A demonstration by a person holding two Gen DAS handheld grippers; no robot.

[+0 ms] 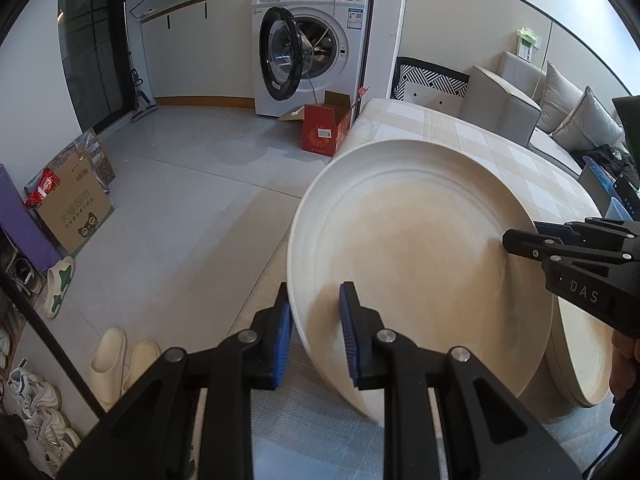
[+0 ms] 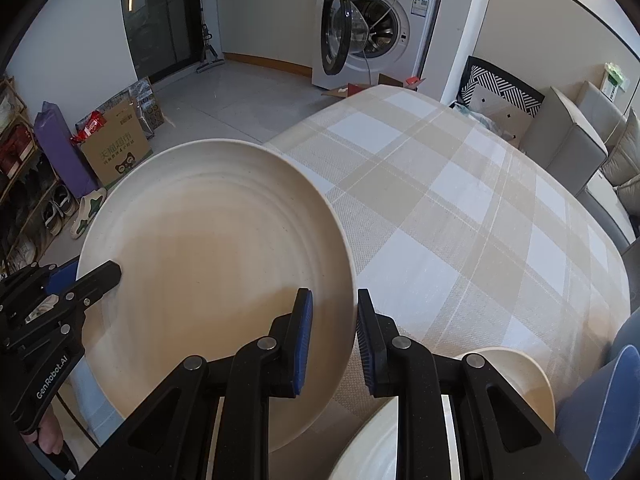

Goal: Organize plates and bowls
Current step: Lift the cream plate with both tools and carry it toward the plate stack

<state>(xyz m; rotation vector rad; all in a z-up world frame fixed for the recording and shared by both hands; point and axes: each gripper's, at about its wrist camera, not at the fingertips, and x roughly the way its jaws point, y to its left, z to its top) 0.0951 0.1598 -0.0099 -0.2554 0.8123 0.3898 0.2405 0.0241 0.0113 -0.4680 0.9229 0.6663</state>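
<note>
Both the left gripper point(image 1: 316, 334) and right gripper point(image 2: 334, 342) clenched opposite rims of the large cream ceramic plate point(image 2: 216, 272), sharing its weight to hold it clear of the checked tablecloth point(image 2: 460, 216).

Second plate point(image 2: 376, 440) mostly behind gripper

- The left gripper point(image 1: 316, 336) pinches the near rim of a large cream plate point(image 1: 408, 248) between its blue pads, holding it tilted above the checked tablecloth point(image 1: 460, 132).
- The right gripper point(image 1: 520, 242) clamps the plate's opposite rim.
- 1 more cream plate point(image 1: 584, 360) lies on the table behind it.
- Beyond stands a washing machine point(image 1: 312, 44), door open, with a red box point(image 1: 324, 132) nearby.
</note>
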